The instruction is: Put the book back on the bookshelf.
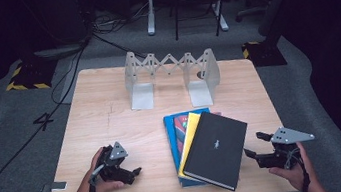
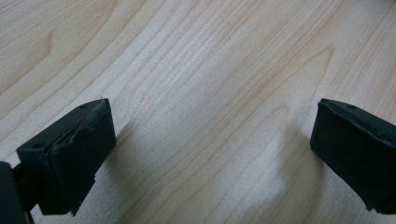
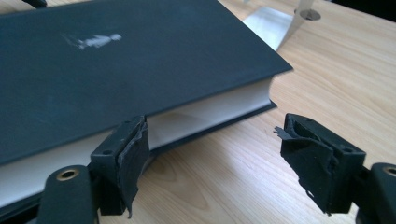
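Three books lie stacked near my edge of the table: black book on top, skewed, over a yellow book and a blue book. Behind them stands the grey expanding book rack, upright, nothing in it, well apart from the stack.

Right gripper: jaws spread wide, holding nothing. Through the right gripper view the black book sits just ahead, its white page edge facing me; my left finger is close beside the lower cover, whether touching I cannot tell.

Left gripper: jaws spread too, holding nothing, over bare wood, near the stack's left side but apart from it.

Judgement: the step in hand is taking up the black book for the rack.

How to do it well:
- Turn my right wrist so one finger slides under the overhanging corner and the other comes down on the cover.
- Bite deep past the page edge, not on the cover lip alone, or it may flap open.
- Bring my left in to steady the yellow one so the stack doesn't drag along.
- Lift level, then tip upright only near the rack.
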{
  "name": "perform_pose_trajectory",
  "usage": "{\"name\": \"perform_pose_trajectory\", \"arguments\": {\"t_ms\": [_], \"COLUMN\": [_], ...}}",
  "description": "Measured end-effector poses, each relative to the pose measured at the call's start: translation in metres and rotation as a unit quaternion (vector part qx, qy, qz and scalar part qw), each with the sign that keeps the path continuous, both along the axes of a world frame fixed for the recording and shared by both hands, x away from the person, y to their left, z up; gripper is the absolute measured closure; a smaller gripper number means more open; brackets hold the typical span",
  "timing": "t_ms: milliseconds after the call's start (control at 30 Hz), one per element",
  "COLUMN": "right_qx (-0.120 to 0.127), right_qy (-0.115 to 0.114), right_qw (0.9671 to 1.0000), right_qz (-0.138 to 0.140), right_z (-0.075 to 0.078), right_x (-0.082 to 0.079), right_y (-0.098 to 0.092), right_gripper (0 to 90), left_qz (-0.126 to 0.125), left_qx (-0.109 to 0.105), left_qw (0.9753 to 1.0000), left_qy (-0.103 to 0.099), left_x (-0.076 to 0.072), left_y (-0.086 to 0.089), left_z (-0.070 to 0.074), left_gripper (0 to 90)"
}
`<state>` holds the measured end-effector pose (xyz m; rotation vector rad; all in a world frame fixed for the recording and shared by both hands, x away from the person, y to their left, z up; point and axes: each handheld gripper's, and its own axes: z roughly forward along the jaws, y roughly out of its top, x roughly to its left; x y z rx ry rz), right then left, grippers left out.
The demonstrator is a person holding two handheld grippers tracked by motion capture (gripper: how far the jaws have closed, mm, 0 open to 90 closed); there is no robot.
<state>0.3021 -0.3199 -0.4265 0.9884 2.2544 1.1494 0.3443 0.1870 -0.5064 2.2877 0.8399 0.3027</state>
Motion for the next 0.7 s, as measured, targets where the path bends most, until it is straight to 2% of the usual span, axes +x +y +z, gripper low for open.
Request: {"name": "perform_pose_trajectory", "arguments": {"t_ms": [100, 200, 367, 567, 700], "right_qx": [0.002, 0.019, 0.006, 0.017, 0.049], "right_qy": [-0.003, 0.000, -0.003, 0.035, 0.081], "right_qw": [1.0000, 0.9998, 0.9998, 0.9989, 0.9951], "right_qz": [0.003, 0.006, 0.018, 0.027, 0.027], "right_z": [0.004, 0.009, 0.013, 0.012, 0.006], "right_x": [-0.002, -0.002, -0.006, -0.004, 0.008], "right_y": [0.006, 0.008, 0.020, 0.029, 0.024], "right_gripper": [24.0, 23.9, 23.0, 18.3, 8.8], "left_qz": [0.001, 0.002, 0.007, 0.004, 0.004], "left_qx": [0.000, 0.000, 0.001, 0.000, -0.001], "left_qw": [1.0000, 1.0000, 1.0000, 1.0000, 1.0000], "left_qy": [0.000, 0.000, 0.000, -0.001, -0.002], "left_x": [0.000, 0.000, -0.002, -0.006, -0.009], "left_y": [0.000, 0.000, -0.001, -0.003, -0.007], "left_z": [0.000, 0.000, 0.000, 0.000, 0.000], "left_gripper": [0.5, 0.6, 0.5, 1.4, 2.3]}}
